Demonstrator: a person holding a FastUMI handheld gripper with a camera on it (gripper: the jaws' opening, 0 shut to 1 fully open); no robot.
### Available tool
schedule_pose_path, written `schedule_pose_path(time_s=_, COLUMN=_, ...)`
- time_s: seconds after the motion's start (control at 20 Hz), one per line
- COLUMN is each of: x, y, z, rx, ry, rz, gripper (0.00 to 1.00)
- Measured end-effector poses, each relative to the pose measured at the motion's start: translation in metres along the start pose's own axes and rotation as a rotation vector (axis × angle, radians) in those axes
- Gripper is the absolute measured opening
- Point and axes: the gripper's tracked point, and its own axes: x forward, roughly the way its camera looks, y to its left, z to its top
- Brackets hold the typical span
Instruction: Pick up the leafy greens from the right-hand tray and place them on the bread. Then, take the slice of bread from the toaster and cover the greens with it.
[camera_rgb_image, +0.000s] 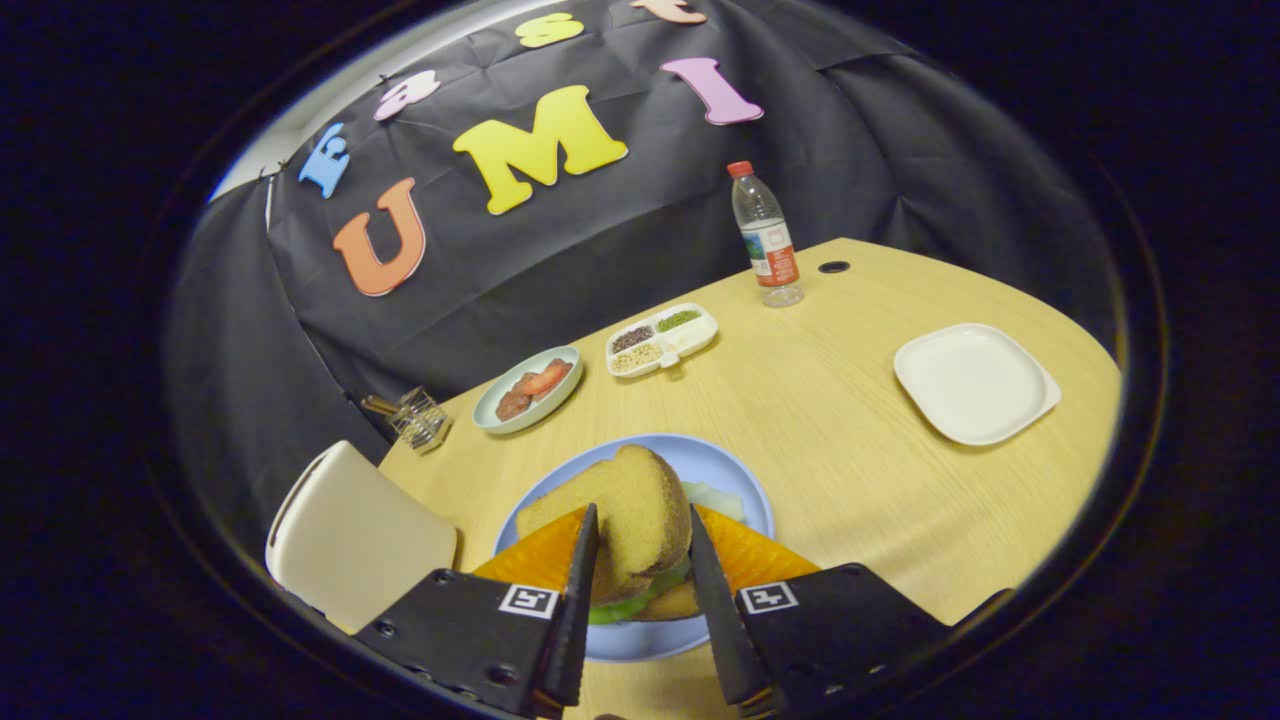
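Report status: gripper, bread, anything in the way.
Gripper fingers on both sides of top bread slice, grip unconfirmed. Slice tilted over greens on blue plate. Nothing crowding the plate; white tray bare, off to the right.

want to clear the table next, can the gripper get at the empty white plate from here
Probably yes. The gripper first has to let go of the top bread slice; the tabletop between the blue plate and the white plate looks bare.
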Motion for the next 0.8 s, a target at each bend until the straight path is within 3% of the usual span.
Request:
schedule_pose_path(time_s=0.3, x=-0.031, y=-0.006, z=0.029, rx=-0.045, ry=-0.119, rz=-0.032, gripper=0.72)
schedule_pose_path(time_s=0.55, x=-0.095, y=0.013, z=0.063, rx=-0.193, ry=-0.309, rz=-0.044, gripper=0.95)
schedule_pose_path(time_s=0.8, x=-0.154, y=0.025, z=0.076, rx=-0.273, ry=-0.385, rz=-0.021, gripper=0.96)
